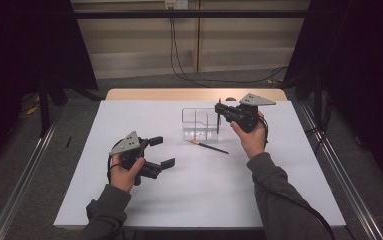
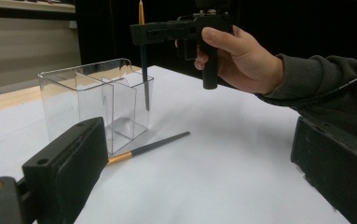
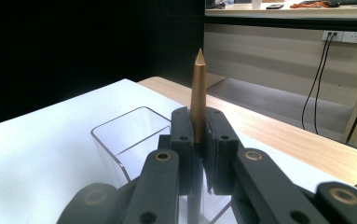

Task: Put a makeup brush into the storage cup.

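Brush (image 3: 198,100) upright, pinched between right gripper (image 3: 198,140) jaws, over clear organizer (image 1: 199,124)

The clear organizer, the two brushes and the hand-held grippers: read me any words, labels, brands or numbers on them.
None: no readable text anywhere.
Clear organizer: plain, unmarked walls.
Brush held upright in the right hand-held gripper: no print on its handle.
Brush lying on the table: no marking visible.
Left hand-held gripper: bare grey plate, no label.
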`<state>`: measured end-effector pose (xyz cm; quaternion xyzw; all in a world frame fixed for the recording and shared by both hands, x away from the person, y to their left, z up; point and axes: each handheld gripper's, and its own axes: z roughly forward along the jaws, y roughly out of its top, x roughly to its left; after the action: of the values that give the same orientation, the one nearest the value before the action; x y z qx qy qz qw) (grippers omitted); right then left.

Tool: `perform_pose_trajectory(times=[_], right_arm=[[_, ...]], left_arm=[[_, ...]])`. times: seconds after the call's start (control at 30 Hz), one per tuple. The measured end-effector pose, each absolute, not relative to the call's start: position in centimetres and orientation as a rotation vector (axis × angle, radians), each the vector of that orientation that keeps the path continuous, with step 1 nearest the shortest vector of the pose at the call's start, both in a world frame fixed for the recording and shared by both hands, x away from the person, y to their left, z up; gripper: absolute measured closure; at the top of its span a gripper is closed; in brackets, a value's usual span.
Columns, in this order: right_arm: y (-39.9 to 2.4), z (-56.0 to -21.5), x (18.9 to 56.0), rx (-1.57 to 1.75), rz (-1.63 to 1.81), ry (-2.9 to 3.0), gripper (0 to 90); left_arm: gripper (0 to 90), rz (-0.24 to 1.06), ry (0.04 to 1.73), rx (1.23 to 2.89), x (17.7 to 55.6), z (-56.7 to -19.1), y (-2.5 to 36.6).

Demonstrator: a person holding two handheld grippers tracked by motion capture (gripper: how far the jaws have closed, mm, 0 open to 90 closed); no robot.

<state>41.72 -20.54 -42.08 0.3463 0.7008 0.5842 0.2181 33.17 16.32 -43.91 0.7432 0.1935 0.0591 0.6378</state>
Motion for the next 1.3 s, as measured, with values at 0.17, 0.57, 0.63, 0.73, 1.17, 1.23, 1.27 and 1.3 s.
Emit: perform_pose_trajectory(times=[0.17,0.57,0.63,0.73,1.17,1.23,1.27,1.3], right_arm=[[-20.6,-42.09,41.75,0.957,1.622,1.944,83.2],[-20.71,-42.32,41.71,0.968,1.612,1.954,83.1],[-20.73,-42.33,41.71,0.97,1.613,1.946,83.1],[-20.75,-42.34,41.69,0.972,1.612,1.945,83.0],[-20.78,-42.62,41.57,0.975,1.605,1.96,82.9],[-20.81,-42.65,41.62,0.974,1.606,1.954,82.9],[-20.8,-42.66,41.6,0.979,1.603,1.949,82.9],[-20.82,-42.67,41.61,0.98,1.603,1.951,82.9]], left_arm=[[3.7,0.133,0.442,1.694,33.17,-43.93,16.29],[3.7,0.132,0.441,1.699,33.15,-43.89,16.31],[3.7,0.134,0.441,1.698,33.16,-43.92,16.29],[3.7,0.123,0.429,1.69,33.23,-44.01,16.26],[3.7,0.13,0.435,1.699,33.18,-43.95,16.27],[3.7,0.121,0.428,1.689,33.22,-44.0,16.23],[3.7,0.121,0.428,1.689,33.22,-43.99,16.24],[3.7,0.122,0.428,1.689,33.22,-43.98,16.24]])
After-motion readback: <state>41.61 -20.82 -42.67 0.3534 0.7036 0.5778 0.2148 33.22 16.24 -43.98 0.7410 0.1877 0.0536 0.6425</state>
